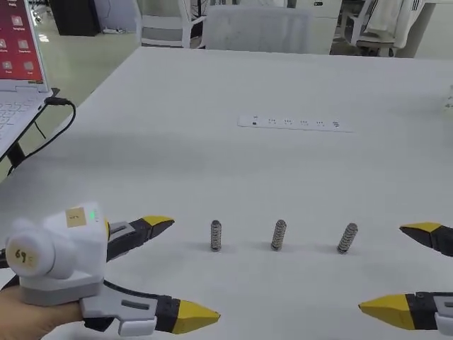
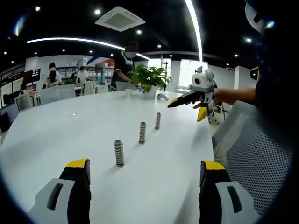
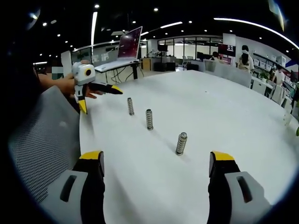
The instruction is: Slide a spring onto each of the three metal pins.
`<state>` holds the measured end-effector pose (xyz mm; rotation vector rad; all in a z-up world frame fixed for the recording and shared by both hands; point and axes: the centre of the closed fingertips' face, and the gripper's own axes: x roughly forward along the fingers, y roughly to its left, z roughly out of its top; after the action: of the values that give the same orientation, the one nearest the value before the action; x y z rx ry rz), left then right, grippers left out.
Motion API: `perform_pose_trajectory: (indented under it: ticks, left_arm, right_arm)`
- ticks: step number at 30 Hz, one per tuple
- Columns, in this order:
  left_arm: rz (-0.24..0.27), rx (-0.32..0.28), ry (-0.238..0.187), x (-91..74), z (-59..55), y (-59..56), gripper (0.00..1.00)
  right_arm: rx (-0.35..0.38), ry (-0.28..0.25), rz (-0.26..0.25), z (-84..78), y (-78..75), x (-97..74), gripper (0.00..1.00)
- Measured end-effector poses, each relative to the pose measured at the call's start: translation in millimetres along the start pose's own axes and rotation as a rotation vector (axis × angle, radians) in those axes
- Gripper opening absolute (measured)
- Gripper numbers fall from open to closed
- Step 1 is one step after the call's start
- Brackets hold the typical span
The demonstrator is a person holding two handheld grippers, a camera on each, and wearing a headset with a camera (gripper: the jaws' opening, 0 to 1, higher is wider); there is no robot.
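Jaws on both grippers are spread wide and grasp nothing. From my remote seat I see the left gripper [image 1: 180, 268], a white body with yellow-tipped black fingers held in a hand, over the near edge of the desk on its left side. The right gripper [image 1: 396, 268], of the same make, sits over the near edge on the right. Between them, in a row along the near edge of the white desk [image 1: 283, 177], stand three upright metal pins [image 3: 182, 136]. Each one is already sheathed in a grey coil spring: the left spring [image 1: 216, 236], the middle spring [image 1: 279, 235] and the right spring [image 1: 347, 239]. Only the rounded metal top of a pin shows above its coil. Neither gripper touches the row; each end spring stands apart from the fingertips nearest it. In the left gripper view the row runs away between my own fingers toward the other gripper, with a leafy green potted plant [image 2: 148, 77] at the desk's far end. A flat white power strip [image 1: 294, 123] lies toward the middle of the desk, well apart from the pins. An open laptop with a red screen [image 1: 18, 57] stands beyond the left edge.
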<state>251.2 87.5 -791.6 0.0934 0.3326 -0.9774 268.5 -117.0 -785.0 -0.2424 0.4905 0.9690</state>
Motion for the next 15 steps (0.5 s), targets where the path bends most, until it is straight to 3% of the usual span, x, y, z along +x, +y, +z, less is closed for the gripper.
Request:
perform_pose_trajectory:
  ticks: [15]
  left_arm:
    - [-0.004,-0.006,-0.003,1.7,0.1,1.1,0.95]
  right_arm:
    - [0.009,0.003,0.002,-3.3,1.5,3.4,0.95]
